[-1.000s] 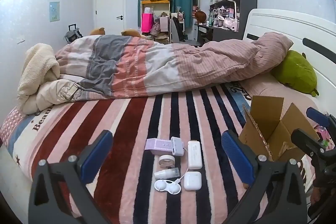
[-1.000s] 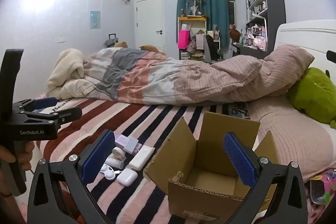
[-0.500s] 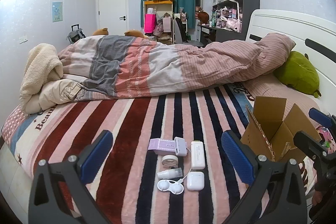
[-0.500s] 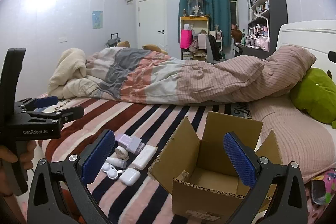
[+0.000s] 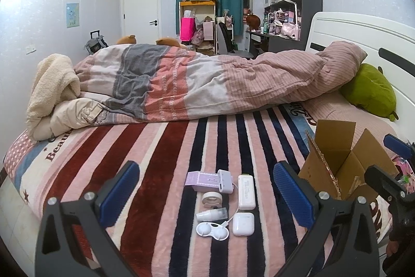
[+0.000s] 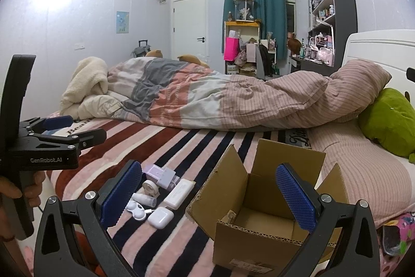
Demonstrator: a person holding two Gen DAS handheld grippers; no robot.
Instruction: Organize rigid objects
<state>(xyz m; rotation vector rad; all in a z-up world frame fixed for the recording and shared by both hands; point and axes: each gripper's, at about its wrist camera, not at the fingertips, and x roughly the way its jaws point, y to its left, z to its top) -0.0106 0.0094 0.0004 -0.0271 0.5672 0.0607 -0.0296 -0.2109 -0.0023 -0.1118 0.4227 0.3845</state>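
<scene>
Both grippers' jaws released; cardboard box (image 6: 269, 201) beside small white items (image 5: 243, 191); rumpled duvet (image 5: 207, 85) behind.

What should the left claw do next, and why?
Probably lower the left gripper onto the earbud case, the nearest item. Both grippers are open and empty, the small items still lie on the blanket, and the cardboard box looks empty.

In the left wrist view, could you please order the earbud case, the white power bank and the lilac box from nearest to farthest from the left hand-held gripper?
Measured from the left hand-held gripper:
1. Earbud case: nearest, bottom right of the cluster on the striped blanket.
2. White power bank: just behind the case, on the right.
3. Lilac box: farthest, at the cluster's back left.
</scene>
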